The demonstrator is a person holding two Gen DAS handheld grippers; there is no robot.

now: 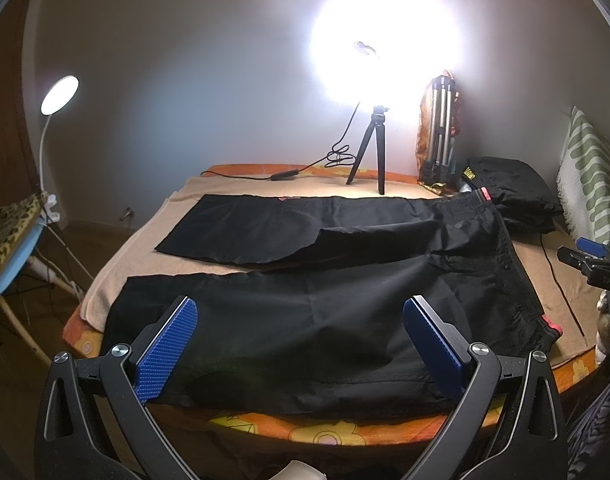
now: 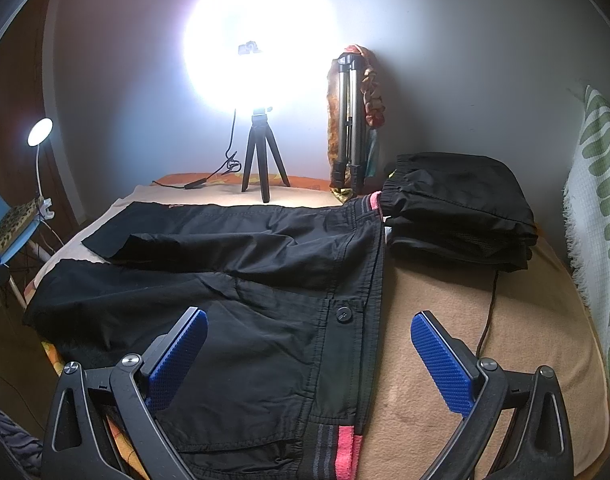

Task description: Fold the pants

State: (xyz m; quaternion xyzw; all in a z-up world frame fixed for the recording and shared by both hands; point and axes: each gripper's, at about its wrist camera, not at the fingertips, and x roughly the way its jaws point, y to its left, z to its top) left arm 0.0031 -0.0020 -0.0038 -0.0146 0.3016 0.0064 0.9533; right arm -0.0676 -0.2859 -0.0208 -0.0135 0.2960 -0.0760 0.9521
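Black pants (image 1: 345,264) lie spread flat on a tan blanket (image 1: 117,264), legs pointing left, waistband with pink trim to the right. My left gripper (image 1: 299,312) hovers open over the near leg, blue pads wide apart with nothing between them. In the right wrist view the same pants (image 2: 233,280) show a button (image 2: 345,314) and the pink-trimmed waistband (image 2: 347,448). Above the waistband and the blanket (image 2: 485,360) my right gripper (image 2: 309,326) stands open and holds nothing. The right gripper (image 1: 593,264) also shows at the right edge of the left wrist view.
A folded stack of black garments (image 2: 461,208) sits at the far right of the bed. A bright ring light on a small black tripod (image 2: 261,160) and a folded silver tripod (image 2: 349,128) stand by the wall. A thin cable (image 2: 491,312) crosses the blanket. A lamp (image 1: 59,94) is at left.
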